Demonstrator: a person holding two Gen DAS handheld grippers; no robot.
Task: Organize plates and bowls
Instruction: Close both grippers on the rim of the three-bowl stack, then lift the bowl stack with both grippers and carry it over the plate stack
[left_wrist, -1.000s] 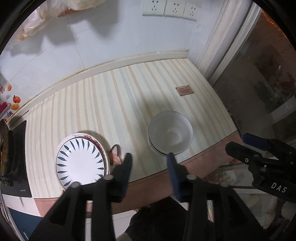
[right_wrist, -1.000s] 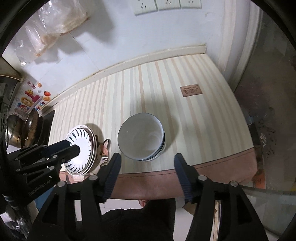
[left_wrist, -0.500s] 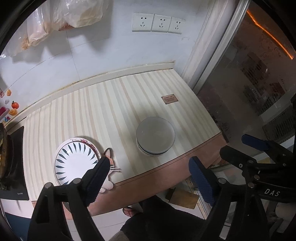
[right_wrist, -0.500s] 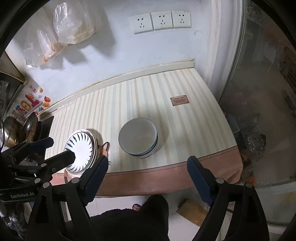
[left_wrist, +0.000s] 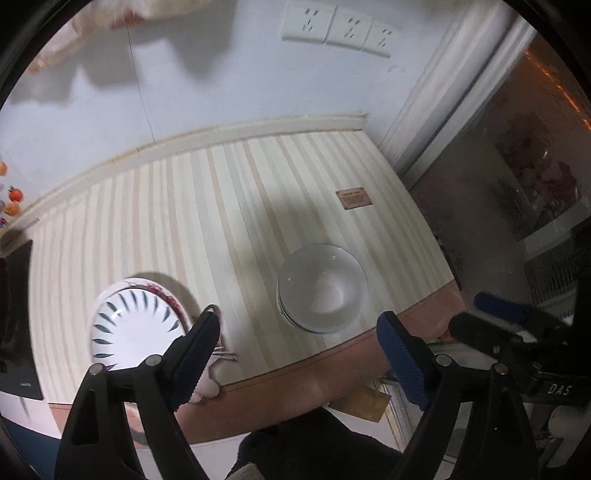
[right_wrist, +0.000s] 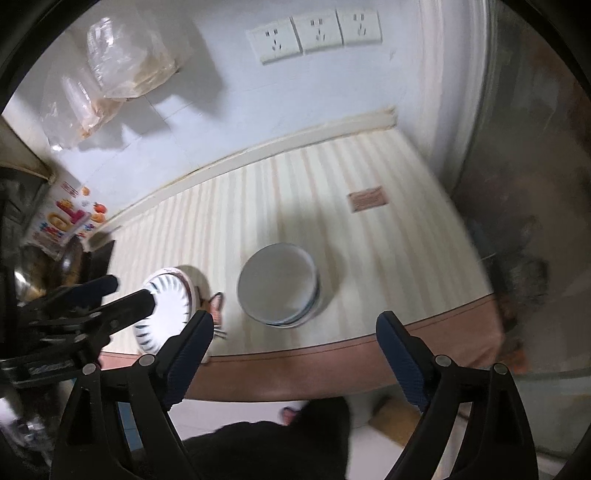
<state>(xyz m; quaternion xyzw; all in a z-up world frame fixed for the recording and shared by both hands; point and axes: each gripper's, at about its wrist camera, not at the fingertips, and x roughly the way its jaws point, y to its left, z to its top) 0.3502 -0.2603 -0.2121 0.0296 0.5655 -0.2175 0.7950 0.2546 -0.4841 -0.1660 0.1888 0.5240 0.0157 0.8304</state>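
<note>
— Where do the dishes sit at this moment?

— The stack of bowls stands on the striped tabletop near its front edge, and the stack of plates, topped by the one with dark leaf marks, lies to its left, apart from it. Between them, just beside the plates, lies a small pinkish item I cannot identify.

— And the two grippers?

— The left gripper hangs above the front edge with its jaws spread wide and nothing between them. The right gripper is the same: jaws wide apart, holding nothing, off to the right of the left one.

— What differs from half a second ago?

— Both cameras have come closer to the tabletop; the bowls and plates fill more of each view. In the left wrist view the top bowl's hollow now shows, where it looked like a flat disc before. The jaws of both were already wide then; a full second ago both were narrower, the left far more so. The dishes themselves have not shifted.

— Anything else around?

— Three wall sockets above, plastic bags on the wall, and a small brown label on the tabletop.
</note>
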